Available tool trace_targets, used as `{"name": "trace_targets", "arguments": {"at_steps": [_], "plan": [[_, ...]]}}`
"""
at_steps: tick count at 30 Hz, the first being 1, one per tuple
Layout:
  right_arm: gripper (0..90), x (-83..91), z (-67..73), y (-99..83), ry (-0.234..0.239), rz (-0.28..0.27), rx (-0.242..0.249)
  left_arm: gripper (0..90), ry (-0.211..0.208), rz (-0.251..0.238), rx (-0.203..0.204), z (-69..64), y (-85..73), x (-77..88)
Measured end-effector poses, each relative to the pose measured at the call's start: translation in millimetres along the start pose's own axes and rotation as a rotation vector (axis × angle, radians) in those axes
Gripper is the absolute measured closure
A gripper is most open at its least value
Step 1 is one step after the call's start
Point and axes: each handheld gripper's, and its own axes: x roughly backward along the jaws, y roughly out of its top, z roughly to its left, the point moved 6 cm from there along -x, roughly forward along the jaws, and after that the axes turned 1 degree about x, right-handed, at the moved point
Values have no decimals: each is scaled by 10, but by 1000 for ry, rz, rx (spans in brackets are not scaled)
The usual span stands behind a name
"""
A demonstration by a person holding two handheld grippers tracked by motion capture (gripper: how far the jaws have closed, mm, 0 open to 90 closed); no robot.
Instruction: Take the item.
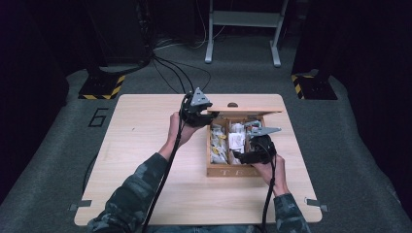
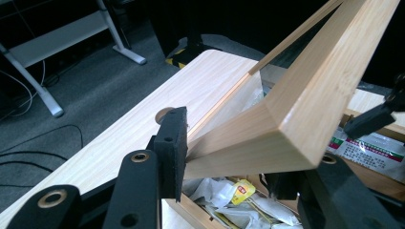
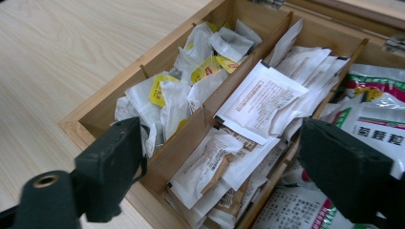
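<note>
Wooden tea box near the table's right side, lid raised. Your left gripper is clamped on the lid's front corner, holding it up over the box. Your right gripper hovers over the box's middle compartment of white sachets, jaws apart, gripping nothing.

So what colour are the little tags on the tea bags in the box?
Yellow tags on white tea bags, clearest in the right gripper view.
</note>
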Motion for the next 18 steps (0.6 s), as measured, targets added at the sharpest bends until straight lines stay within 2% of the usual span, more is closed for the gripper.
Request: {"name": "trace_targets", "arguments": {"at_steps": [6,7,8,9,12,16,18], "plan": [[345,-135,44,3,32,35,5,566,-2,0,0,0,1,-1],[376,-162,30,-8,23,49,25,566,-2,1,0,0,2,0],[413,-186,52,-11,23,60,-2,566,-2,0,0,0,3,-1],[445,-213,40,-15,18,69,12,567,0,-1,0,0,4,-2],[548,-278,38,-48,7,116,-6,567,0,3,-11,8,8,0],[623,-354,14,-94,-12,163,-30,567,0,4,-11,8,9,0],[631,-389,-2,-112,-29,183,-39,567,0,3,-11,9,9,0]]}}
